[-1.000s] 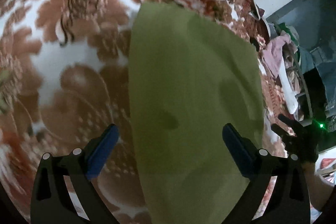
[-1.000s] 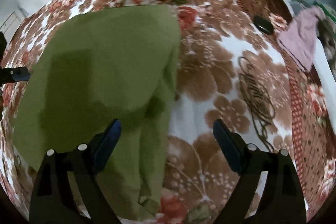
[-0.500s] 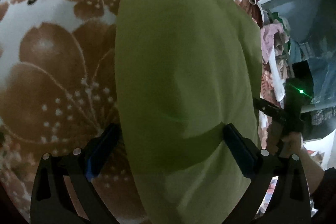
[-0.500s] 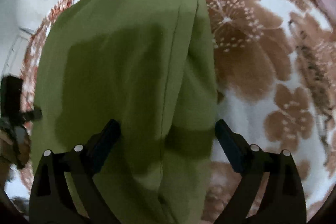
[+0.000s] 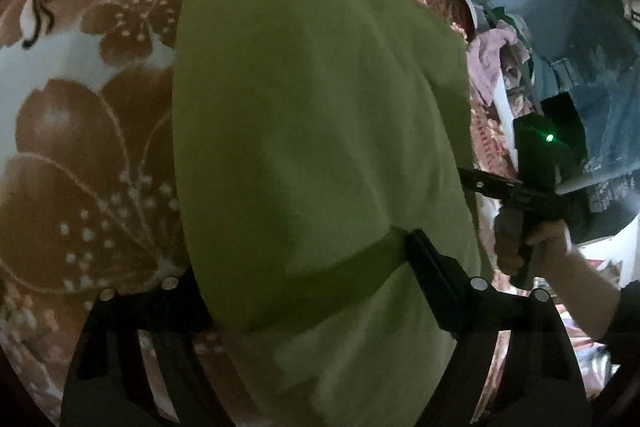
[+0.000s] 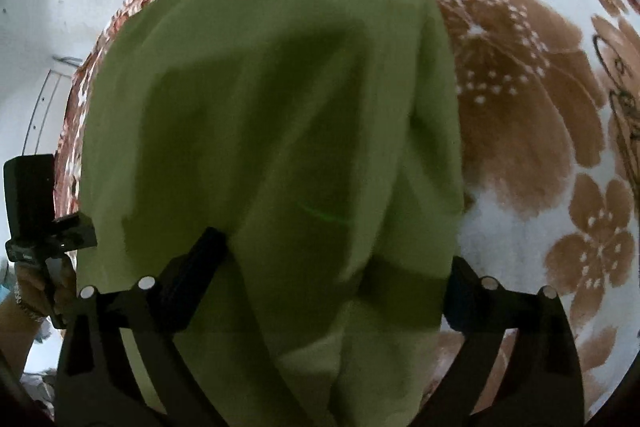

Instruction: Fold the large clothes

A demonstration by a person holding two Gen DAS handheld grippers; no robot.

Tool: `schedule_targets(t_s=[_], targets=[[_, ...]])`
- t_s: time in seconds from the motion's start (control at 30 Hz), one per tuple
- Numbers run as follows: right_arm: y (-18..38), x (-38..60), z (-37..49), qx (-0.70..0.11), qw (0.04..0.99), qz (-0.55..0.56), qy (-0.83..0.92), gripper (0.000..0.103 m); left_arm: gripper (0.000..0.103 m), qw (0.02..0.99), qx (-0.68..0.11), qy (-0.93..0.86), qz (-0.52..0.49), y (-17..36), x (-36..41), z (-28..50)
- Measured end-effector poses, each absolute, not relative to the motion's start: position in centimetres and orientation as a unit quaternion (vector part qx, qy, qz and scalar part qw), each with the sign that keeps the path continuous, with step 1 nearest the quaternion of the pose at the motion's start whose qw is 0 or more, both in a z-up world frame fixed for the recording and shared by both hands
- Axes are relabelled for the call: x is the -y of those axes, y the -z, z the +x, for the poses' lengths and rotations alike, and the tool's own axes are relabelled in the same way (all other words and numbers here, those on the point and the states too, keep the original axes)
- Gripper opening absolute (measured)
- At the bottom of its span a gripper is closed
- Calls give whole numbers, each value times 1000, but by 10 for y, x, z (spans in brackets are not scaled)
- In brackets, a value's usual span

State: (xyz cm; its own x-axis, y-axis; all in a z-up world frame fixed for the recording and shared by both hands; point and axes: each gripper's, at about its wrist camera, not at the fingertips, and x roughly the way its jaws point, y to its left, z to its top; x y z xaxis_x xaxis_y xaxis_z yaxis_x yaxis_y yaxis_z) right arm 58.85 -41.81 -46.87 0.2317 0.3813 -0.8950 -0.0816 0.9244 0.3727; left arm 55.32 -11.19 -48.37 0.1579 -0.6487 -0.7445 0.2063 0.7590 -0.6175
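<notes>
Green garment lies lengthwise on the floral blanket with both grippers at its near end.

The olive-green garment [image 5: 320,131] is a plain, soft cloth folded into a long narrow band, with a raised ridge running down it in the right wrist view. It rests on the brown-and-white floral blanket [image 5: 88,155]. The left gripper [image 5: 304,267] has its fingers spread wide, the cloth bulging up between them and over the left fingertip. The right gripper [image 6: 332,267] is likewise spread astride the cloth; whether either finger presses the fabric is hard to tell in the blur. Compared with half a second ago, both grippers sit lower and closer, and the cloth now covers more of their fingers.
</notes>
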Motion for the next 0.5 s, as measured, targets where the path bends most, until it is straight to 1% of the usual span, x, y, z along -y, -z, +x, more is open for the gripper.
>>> schedule_targets(t_s=[0.1,0.17,0.3,0.37,0.43,0.5], targets=[[473,416,592,-600,775,127,-155,95,85,723,-583,294,-226,496,107,556],[477,418,593,-597,774,135,-161,96,89,719,-578,297,-244,506,105,559],[480,416,595,-594,776,134,-163,97,90,725,-571,303,-238,508,109,559],[480,417,595,-594,776,135,-164,97,88,727,-576,296,-227,504,112,559],[479,418,595,-595,775,133,-163,97,78,730,-577,298,-215,495,120,560],[477,418,594,-597,774,134,-163,96,75,731,-573,303,-215,488,121,560]])
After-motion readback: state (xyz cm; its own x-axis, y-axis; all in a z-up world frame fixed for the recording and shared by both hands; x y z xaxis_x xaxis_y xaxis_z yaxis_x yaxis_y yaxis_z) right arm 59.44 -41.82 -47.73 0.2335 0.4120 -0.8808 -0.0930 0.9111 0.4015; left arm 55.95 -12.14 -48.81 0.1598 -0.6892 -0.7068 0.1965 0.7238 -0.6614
